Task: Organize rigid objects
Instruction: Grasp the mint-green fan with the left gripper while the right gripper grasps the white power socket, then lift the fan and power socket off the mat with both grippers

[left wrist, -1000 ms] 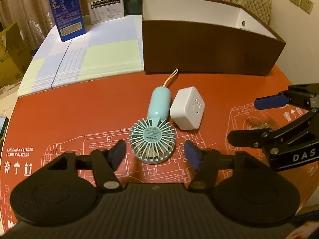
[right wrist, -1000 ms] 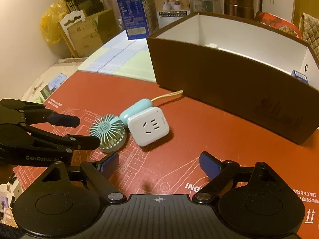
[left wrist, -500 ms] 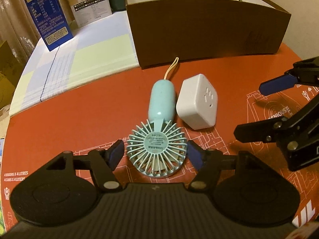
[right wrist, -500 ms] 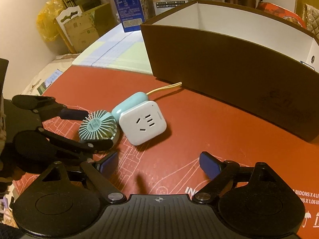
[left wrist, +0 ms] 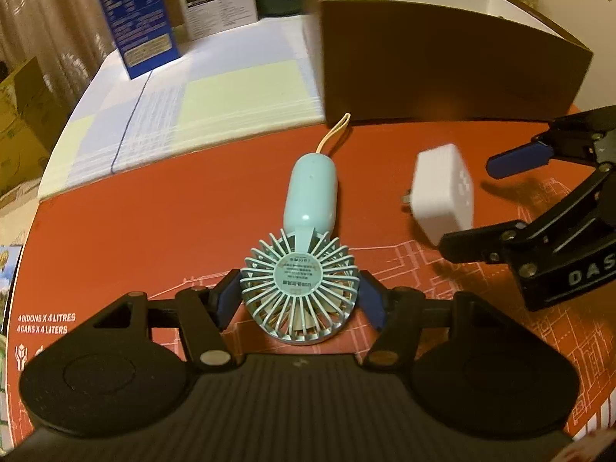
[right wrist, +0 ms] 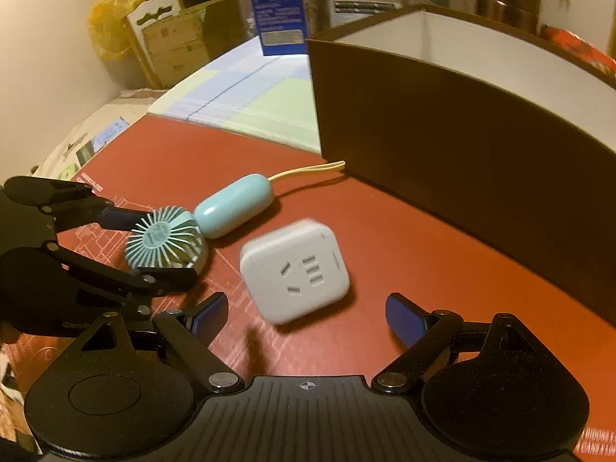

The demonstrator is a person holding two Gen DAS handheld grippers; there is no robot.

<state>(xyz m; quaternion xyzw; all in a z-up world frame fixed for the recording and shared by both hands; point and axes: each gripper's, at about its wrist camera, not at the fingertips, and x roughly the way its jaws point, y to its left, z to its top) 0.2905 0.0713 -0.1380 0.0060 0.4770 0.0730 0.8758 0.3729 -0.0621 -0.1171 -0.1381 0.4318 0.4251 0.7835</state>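
Observation:
A mint hand fan (left wrist: 300, 288) lies on the red sheet, its handle pointing away toward the brown box (left wrist: 442, 61). My left gripper (left wrist: 299, 298) is closing on the fan's round head, and both blue pads touch its rim. The right wrist view shows the same grip on the fan (right wrist: 165, 238) by the left gripper (right wrist: 159, 248). A white plug adapter (right wrist: 294, 269), blurred, lies socket face up. It reaches between the fingertips of my right gripper (right wrist: 306, 306), which is open. In the left wrist view the adapter (left wrist: 442, 196) sits between the right gripper's (left wrist: 466, 204) fingers, the lower one at its corner.
The brown box (right wrist: 462, 134), white inside, stands close behind the objects. A checked cloth (left wrist: 192, 107) covers the far left of the table, with a blue carton (left wrist: 134, 19) and a white carton (left wrist: 219, 4) on it. Cardboard boxes (right wrist: 181, 38) stand beyond the table's left edge.
Both grippers came down and closer. The left jaws narrowed onto the fan head. The adapter, earlier against the fan's handle, now lies apart from it to the right.

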